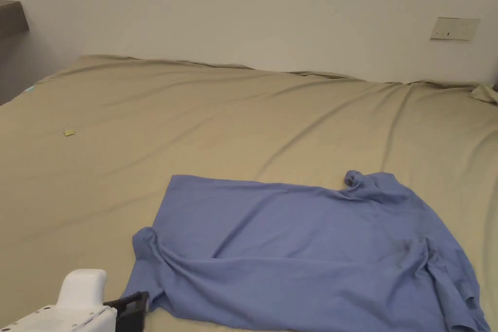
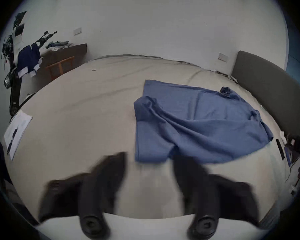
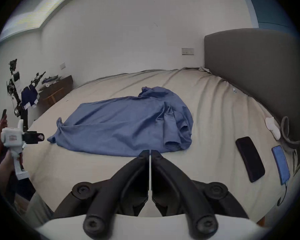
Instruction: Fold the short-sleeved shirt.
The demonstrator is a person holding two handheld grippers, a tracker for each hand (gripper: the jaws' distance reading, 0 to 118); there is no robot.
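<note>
Bed (image 1: pixel 243 104): olive sheet carries your blue shirt (image 1: pixel 301 245), rumpled, near edge
Left gripper (image 2: pixel 148 159): wide, beside hem corner, probably to take it
Right gripper (image 3: pixel 150 152): closed, empty, waiting

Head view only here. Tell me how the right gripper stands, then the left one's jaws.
Observer: The right gripper has its jaws closed together with nothing between them, just short of the shirt's near edge.
Operator: Now the left.
Observer: The left gripper has its jaws wide apart at the shirt's near corner. It is blurred, so I cannot tell if it touches the cloth.
Operator: Report anything lying beside the shirt on the collar side.
Observer: A black phone and a blue phone lie on the bed, apart from the shirt.
</note>
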